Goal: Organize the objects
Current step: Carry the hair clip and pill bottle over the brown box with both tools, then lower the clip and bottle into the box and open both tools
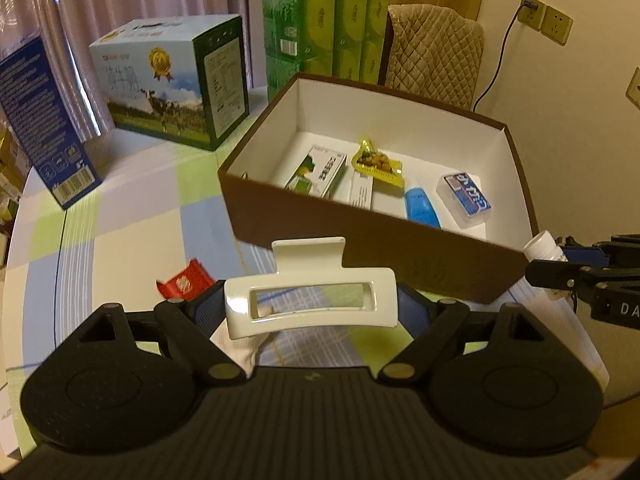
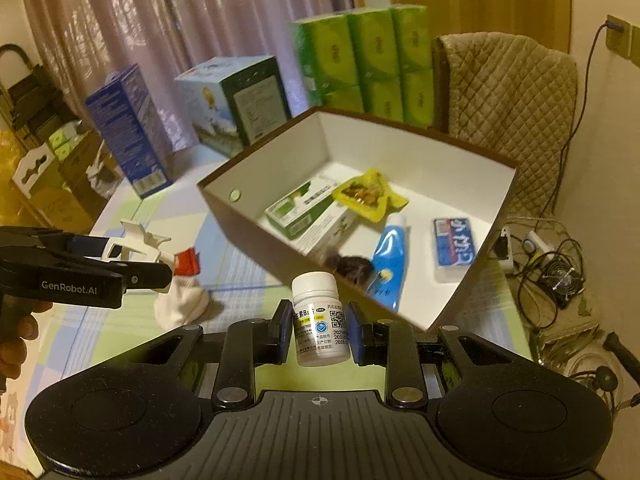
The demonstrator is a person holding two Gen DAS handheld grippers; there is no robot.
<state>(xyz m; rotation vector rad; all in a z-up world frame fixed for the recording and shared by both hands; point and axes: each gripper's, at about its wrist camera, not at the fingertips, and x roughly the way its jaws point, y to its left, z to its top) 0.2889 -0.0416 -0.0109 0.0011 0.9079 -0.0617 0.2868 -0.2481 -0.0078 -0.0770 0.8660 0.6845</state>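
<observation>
Between the left gripper's (image 1: 311, 312) clenched fingers a white hair claw clip (image 1: 310, 300) is held before the brown storage box (image 1: 360, 236); it is judged light, rigid and slippery. A pill bottle (image 2: 320, 320) is clamped by the right gripper (image 2: 320, 332) near the box; a sock (image 2: 182, 304) and a red packet (image 1: 185, 283) are left beside it.

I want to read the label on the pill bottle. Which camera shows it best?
The right wrist view: the pill bottle stands centred between the right gripper pads, label facing the camera. The left wrist view shows only its cap and side at the frame's right edge.
</observation>
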